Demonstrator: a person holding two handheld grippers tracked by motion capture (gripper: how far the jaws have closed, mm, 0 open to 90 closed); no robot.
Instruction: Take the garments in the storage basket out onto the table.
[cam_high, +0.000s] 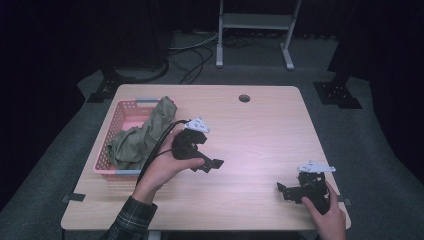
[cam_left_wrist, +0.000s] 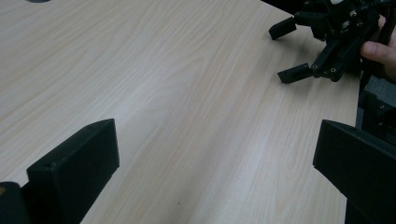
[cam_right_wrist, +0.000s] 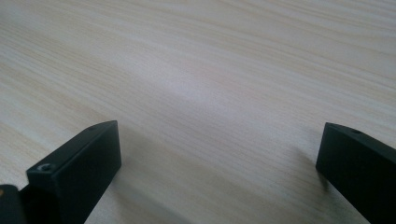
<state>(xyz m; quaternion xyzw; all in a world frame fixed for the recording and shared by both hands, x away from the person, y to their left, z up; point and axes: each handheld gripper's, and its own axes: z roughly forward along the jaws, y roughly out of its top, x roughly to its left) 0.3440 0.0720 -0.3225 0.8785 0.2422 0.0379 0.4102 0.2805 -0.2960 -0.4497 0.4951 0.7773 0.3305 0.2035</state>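
Observation:
An olive green cloth (cam_high: 140, 137) lies bunched in a pink basket (cam_high: 124, 108) at the table's left, one end draped over the basket's far right rim. Just right of the basket, a hand holds my left gripper (cam_high: 210, 152) open over bare wood, its jaws pointing right. In the left gripper view its jaws stand wide apart with nothing between them (cam_left_wrist: 217, 158). My right gripper (cam_high: 286, 185) rests low near the front right corner, open and empty (cam_right_wrist: 219, 154). It also appears far off in the left gripper view (cam_left_wrist: 288, 51), jaws spread.
The light wooden table (cam_high: 260, 135) has a round cable hole (cam_high: 244, 98) near its far edge. A white metal stand (cam_high: 255, 22) and loose cables (cam_high: 197, 55) sit on the floor behind it. The right gripper is close to the table's front right edge.

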